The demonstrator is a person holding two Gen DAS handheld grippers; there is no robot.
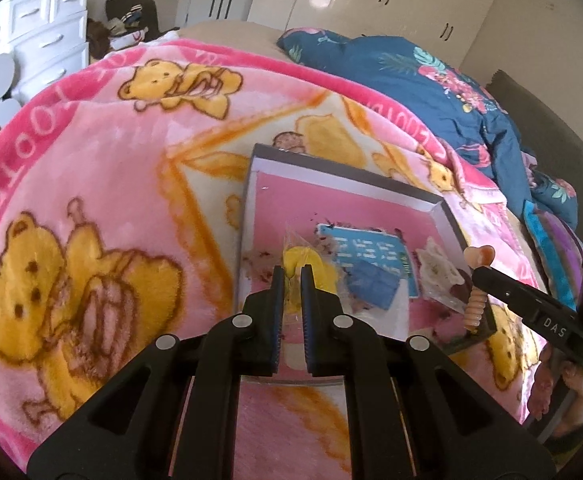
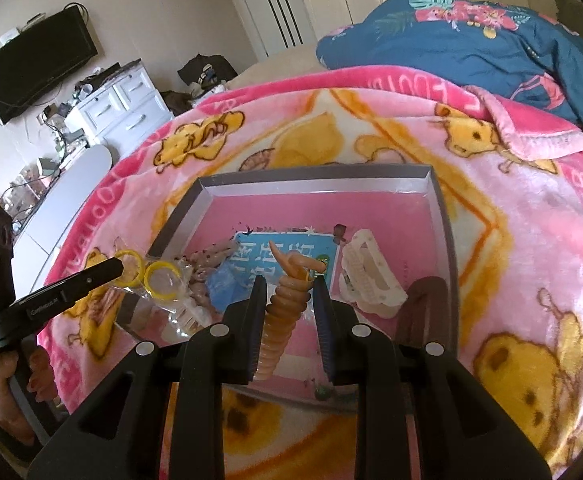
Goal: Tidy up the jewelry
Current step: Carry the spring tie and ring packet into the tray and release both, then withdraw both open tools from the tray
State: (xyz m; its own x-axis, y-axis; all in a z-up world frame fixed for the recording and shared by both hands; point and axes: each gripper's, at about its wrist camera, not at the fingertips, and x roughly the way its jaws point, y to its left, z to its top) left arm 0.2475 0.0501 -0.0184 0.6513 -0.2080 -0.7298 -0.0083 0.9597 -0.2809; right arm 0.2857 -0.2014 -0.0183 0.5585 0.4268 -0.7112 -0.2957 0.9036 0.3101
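— Peach plastic coil [image 2: 281,320] sits clamped in my right gripper [image 2: 289,288], hanging over the grey tray [image 2: 445,240].
— And the left?
— My left gripper [image 1: 291,276] is pinched closed on a clear bag of yellow rings [image 2: 161,280] (same tray, pink blanket [image 1: 111,160] beneath).

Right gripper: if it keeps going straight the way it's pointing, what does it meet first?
The right gripper, shut on a coiled orange piece, points down into the box. Probably that piece would first touch the blue card on the box's floor, though depth is unclear.
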